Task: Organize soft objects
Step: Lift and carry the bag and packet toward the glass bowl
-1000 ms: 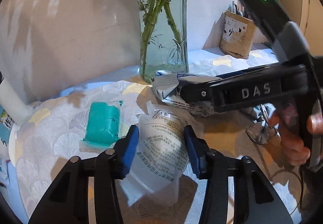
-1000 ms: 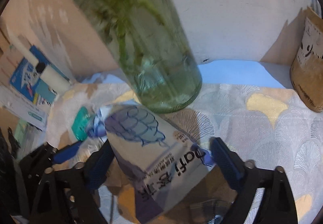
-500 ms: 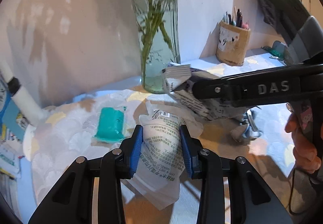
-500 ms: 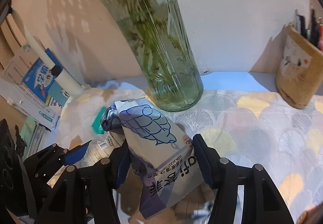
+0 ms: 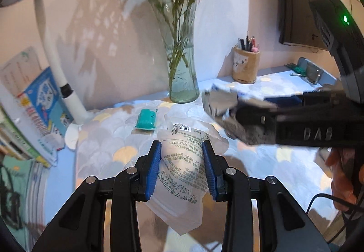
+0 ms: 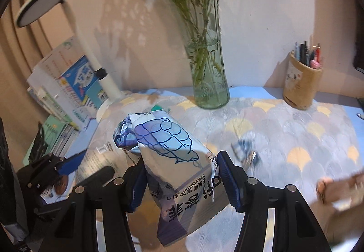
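Left wrist view shows the left tongs (image 5: 182, 168) clamped on a white makeup-sponge pouch (image 5: 182, 172) held above the desk (image 5: 261, 161); right tongs (image 6: 180, 180) are clamped on a blue-and-white wipes pack (image 6: 173, 161), near the glass vase (image 6: 208, 74).

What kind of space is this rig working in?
Probably a home desk or study corner: a desk lamp, stacked books against the wall, a pen holder, and a glass vase of flowers.

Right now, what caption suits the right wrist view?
Right hand-held gripper grips a blue-printed wipes pouch above the patterned tablecloth.
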`<control>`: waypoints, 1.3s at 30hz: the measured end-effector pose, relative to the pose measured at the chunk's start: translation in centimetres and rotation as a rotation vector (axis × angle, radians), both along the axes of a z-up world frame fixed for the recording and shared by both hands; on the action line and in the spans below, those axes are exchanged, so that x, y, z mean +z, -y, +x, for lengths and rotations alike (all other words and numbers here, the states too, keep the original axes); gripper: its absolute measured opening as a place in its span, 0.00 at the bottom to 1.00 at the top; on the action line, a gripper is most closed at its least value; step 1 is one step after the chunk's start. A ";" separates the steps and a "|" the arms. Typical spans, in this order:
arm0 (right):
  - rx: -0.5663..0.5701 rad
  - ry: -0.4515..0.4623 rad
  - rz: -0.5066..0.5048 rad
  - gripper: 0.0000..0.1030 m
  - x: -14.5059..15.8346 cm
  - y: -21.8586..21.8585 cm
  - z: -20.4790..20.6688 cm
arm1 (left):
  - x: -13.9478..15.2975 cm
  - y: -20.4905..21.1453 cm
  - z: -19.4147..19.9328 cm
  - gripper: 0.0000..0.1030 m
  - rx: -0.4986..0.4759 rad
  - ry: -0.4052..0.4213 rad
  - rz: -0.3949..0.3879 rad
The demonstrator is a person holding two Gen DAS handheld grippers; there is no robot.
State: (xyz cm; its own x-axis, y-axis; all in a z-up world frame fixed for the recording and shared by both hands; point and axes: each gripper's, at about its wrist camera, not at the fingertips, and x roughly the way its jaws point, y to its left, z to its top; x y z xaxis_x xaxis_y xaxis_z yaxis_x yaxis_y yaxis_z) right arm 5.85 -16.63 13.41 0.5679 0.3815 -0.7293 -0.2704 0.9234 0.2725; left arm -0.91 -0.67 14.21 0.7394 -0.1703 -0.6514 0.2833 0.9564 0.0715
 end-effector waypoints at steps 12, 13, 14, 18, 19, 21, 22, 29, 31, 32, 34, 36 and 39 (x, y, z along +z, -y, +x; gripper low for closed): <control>-0.094 -0.221 -0.002 0.56 -7.3 3.0 -10.8 | -4.3 -1.1 -7.1 0.32 0.044 -0.115 -0.108; -0.099 -0.240 0.017 0.56 -8.3 3.4 -11.3 | -5.0 -1.2 -7.4 0.32 0.051 -0.129 -0.110; -0.108 -0.252 0.028 0.56 -9.1 3.7 -11.8 | -5.5 -1.2 -7.8 0.32 0.056 -0.140 -0.107; -0.123 -0.286 0.020 0.70 -10.6 4.2 -12.9 | -6.4 -0.9 -9.2 0.32 0.049 -0.152 -0.086; -0.124 -0.290 0.000 0.73 -10.6 4.2 -13.2 | -6.4 -0.9 -9.5 0.32 0.047 -0.148 -0.083; -0.116 -0.273 -0.045 0.77 -10.1 4.3 -13.9 | -6.3 -0.8 -9.9 0.32 0.038 -0.144 -0.095; -0.103 -0.254 -0.065 0.83 -9.8 4.2 -14.2 | -6.3 -0.6 -10.0 0.32 0.035 -0.144 -0.100; -0.057 -0.168 -0.109 0.86 -9.7 2.3 -14.6 | -6.1 0.5 -10.4 0.32 0.007 -0.140 -0.079; -0.063 -0.144 -0.117 0.61 -9.9 2.0 -14.7 | -6.0 0.6 -10.5 0.32 0.006 -0.140 -0.078; -0.052 -0.143 -0.128 0.55 -10.0 1.7 -14.8 | -5.9 0.6 -10.5 0.32 0.008 -0.140 -0.078; -0.050 -0.120 -0.145 0.53 -9.8 1.5 -15.1 | -5.7 0.7 -10.5 0.32 0.012 -0.140 -0.079; -0.054 -0.111 -0.153 0.52 -9.3 1.5 -15.5 | -5.2 1.0 -10.6 0.32 0.010 -0.134 -0.085; -0.057 -0.094 -0.112 0.52 -7.9 2.1 -16.0 | -4.2 2.1 -10.9 0.32 -0.003 -0.117 -0.078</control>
